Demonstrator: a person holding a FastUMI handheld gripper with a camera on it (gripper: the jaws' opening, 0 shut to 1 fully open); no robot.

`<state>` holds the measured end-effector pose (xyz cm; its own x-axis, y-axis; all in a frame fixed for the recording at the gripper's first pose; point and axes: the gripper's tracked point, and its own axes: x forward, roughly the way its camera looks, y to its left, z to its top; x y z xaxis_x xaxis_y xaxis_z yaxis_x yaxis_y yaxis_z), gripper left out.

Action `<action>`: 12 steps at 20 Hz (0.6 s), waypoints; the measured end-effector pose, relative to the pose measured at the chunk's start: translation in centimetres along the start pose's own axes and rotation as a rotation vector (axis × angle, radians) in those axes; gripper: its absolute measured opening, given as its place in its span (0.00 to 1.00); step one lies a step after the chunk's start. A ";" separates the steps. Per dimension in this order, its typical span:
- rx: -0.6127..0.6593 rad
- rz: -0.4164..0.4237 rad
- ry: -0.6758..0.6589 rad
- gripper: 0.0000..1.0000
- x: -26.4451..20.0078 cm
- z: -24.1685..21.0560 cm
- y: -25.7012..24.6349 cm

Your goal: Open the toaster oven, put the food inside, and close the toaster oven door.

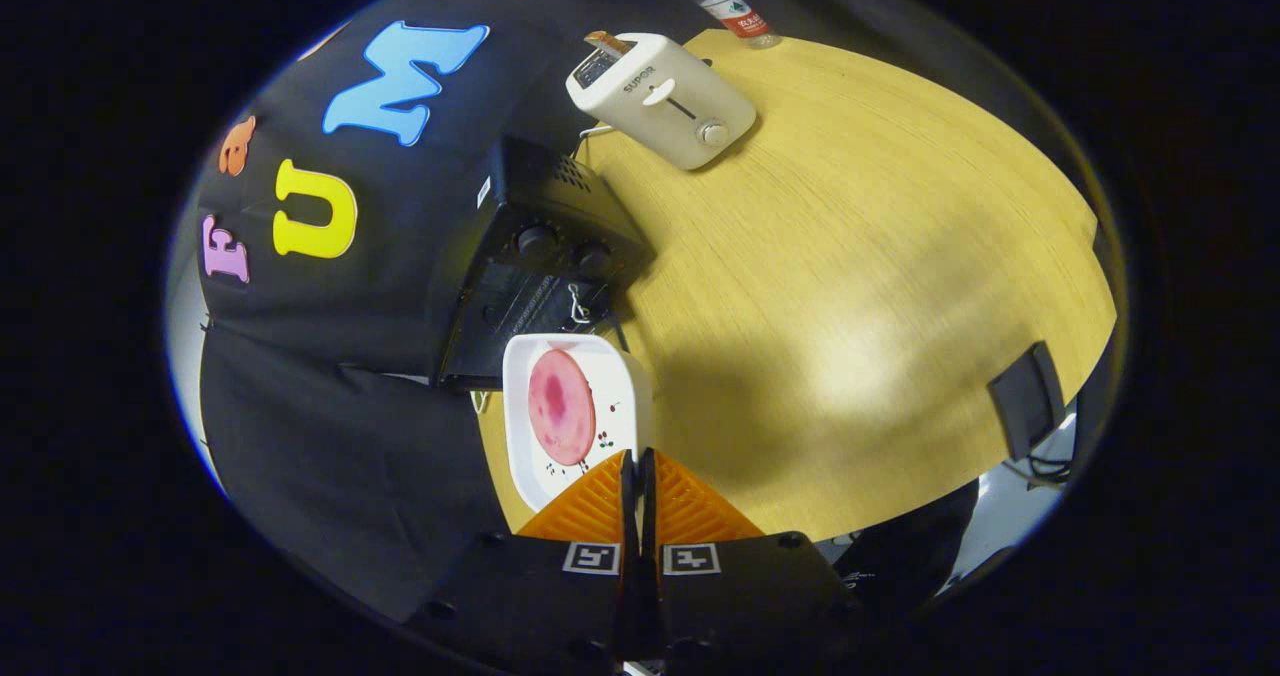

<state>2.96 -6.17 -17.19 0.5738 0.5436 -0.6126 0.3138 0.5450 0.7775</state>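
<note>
A white square plate [615,371] carries a round pink slice of food [560,406]. My gripper [637,468] is shut on the plate's near rim, both fingers pressed together on it, and the plate juts out ahead of them. Just beyond the plate stands the black toaster oven [545,256], backed against the cloth wall. It has two knobs [537,241] and a glossy door panel [500,316] facing me. The panel looks flush with the front, but in the dark I cannot tell for sure whether it is open.
The oven stands on a round wooden table [850,286]. A white pop-up toaster [665,96] with a slice of bread in its slot sits farther back. A plastic water bottle [725,6] lies behind it. A dark flat object [1025,396] rests at the table's right edge.
</note>
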 end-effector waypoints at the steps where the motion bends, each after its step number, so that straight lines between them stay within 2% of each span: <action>1: 0.013 0.007 -0.005 0.02 0.2 -0.9 0.6; 7: 0.034 0.055 -0.031 0.02 2.5 -3.8 5.1; 12: 0.057 0.081 -0.046 0.02 6.0 -3.3 7.9</action>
<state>6.44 3.50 -15.19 0.6327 0.5539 -0.5412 0.3066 0.4627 0.8318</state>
